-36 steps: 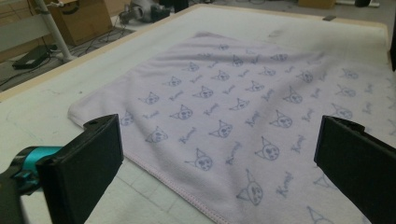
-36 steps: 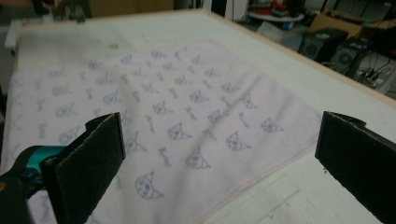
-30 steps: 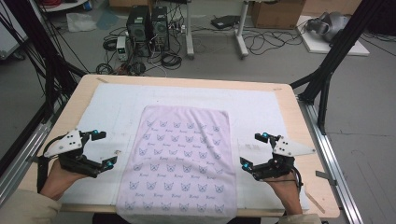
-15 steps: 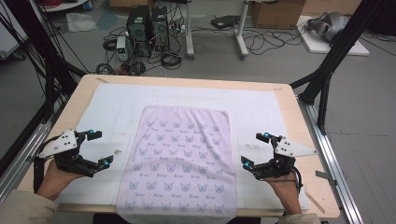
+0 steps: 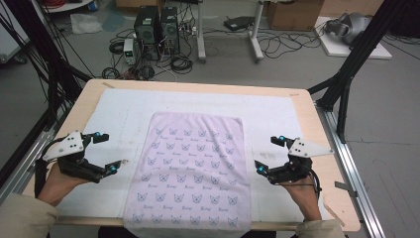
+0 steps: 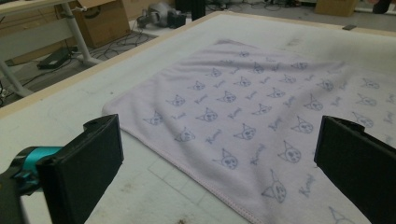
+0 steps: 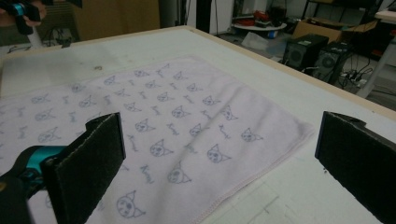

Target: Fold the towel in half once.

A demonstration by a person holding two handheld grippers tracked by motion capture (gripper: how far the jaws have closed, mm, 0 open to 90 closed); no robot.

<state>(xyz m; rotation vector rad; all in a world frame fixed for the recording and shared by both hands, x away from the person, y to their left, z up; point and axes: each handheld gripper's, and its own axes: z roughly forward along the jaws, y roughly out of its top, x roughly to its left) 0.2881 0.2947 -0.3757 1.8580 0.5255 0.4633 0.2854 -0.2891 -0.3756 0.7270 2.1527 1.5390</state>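
While the lilac cat-print towel [image 5: 190, 171] lies flat across the lower middle of the high view, the left hand-held gripper [image 5: 105, 153] sits at the lower left of the frame, just beside the towel's left edge and apart from it. Its jaws stand wide and hold nothing; in the left gripper view they frame the towel's near corner without touching the cloth. The towel rests on a white mat [image 5: 124, 106] that covers the wooden surface [image 5: 317, 144], and its near end hangs over the front edge. At the lower right, the right hand-held gripper [image 5: 267, 153] hovers just off the towel's right edge, jaws likewise spread wide and empty, with the cloth's hemmed corner lying between them in the right gripper view.
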